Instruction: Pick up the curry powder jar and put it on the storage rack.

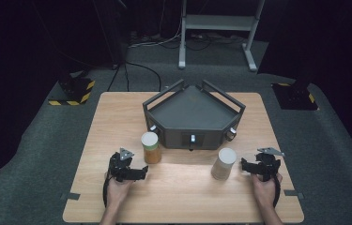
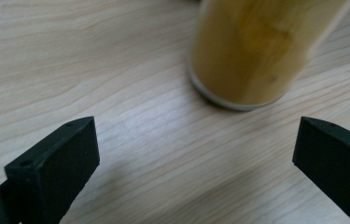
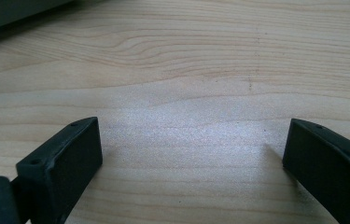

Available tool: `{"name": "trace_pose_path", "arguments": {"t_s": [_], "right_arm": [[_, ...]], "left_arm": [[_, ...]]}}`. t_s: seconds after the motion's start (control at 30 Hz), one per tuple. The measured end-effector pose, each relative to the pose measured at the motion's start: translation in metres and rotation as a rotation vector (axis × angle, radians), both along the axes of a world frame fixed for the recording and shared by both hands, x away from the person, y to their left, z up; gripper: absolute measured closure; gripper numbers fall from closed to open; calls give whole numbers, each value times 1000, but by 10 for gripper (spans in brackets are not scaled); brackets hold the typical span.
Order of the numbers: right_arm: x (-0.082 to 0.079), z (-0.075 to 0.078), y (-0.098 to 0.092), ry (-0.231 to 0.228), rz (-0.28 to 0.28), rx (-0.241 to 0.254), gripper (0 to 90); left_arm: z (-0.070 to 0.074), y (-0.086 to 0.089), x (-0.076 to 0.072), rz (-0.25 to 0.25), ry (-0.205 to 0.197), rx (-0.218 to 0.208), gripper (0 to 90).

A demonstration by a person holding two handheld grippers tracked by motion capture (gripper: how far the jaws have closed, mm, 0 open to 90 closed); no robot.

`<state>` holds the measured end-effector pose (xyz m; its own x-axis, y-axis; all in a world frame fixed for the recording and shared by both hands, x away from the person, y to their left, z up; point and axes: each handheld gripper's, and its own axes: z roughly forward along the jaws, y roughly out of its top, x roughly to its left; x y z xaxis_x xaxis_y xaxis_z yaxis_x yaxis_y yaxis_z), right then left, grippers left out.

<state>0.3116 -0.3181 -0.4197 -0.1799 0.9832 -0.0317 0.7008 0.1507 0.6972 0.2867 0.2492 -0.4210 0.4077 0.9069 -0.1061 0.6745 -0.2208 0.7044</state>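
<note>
Left gripper view, amber jar (image 2: 252, 51) just ahead of spread fingers (image 2: 60, 163), untouched, right gripper (image 3: 191, 154) fingers spread over bare table (image 3: 186, 70)

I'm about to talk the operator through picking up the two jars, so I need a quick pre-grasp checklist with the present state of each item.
1. Left gripper jaws spread wide: ok.
2. Amber jar ahead of the left gripper, between the jaw lines but not yet between the jaws: ok.
3. Right gripper jaws spread wide: ok.
4. Pale jar lined up in the right gripper view: not ok, bare table lies ahead there.
5. Both jars upright with white lids on: ok.
6. Grey tray behind the jars free of contents: ok.
</note>
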Motion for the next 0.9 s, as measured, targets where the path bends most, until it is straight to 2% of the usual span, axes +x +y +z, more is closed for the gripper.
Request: {"name": "trace_pose_path", "arguments": {"t_s": [0.1, 0.2, 0.63, 0.9], "right_arm": [[0, 0, 0, 0, 0, 0, 38], [0, 0, 0, 0, 0, 0, 38], [0, 0, 0, 0, 0, 0, 39], [0, 0, 0, 0, 1, 0, 40]], "left_arm": [[0, -3, -3, -5, -38, -23, 22], [0, -7, -1, -12, -54, -31, 24], [5, -18, 8, -34, -110, -79, 69], [8, -23, 16, -14, -130, -107, 110]]}}
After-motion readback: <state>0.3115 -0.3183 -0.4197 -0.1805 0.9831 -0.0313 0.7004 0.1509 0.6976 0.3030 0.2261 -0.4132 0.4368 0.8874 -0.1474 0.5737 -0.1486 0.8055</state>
